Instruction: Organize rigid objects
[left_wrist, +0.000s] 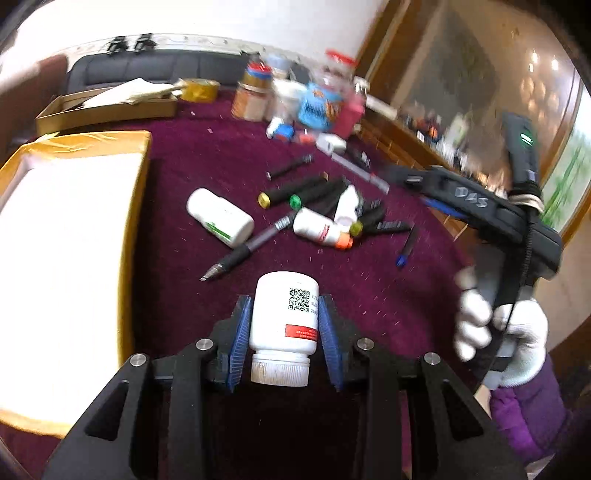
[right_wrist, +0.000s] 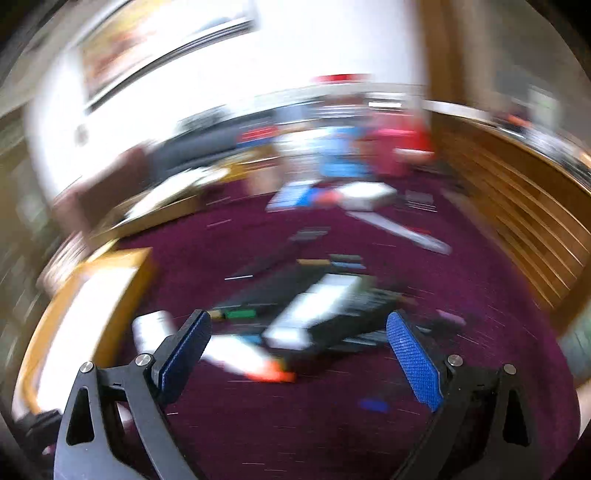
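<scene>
My left gripper (left_wrist: 285, 312) is shut on a white pill bottle (left_wrist: 284, 314), cap toward the camera, held above the purple cloth. Ahead lie a larger white bottle (left_wrist: 219, 217), a small white bottle with an orange cap (left_wrist: 321, 229), a grey pen (left_wrist: 245, 249) and several black markers (left_wrist: 295, 192). A yellow-rimmed white box (left_wrist: 66, 236) stands at the left. The right gripper's body (left_wrist: 491, 214) hangs at the right in a gloved hand. In the blurred right wrist view, my right gripper (right_wrist: 299, 326) is open and empty above the pile of bottles and markers (right_wrist: 314, 314).
Jars, tubs and a blue packet (left_wrist: 317, 103) crowd the table's far side. A flat cardboard box (left_wrist: 107, 107) and a gold tape roll (left_wrist: 199, 90) lie at the far left. A wooden wall (right_wrist: 517, 229) runs along the right.
</scene>
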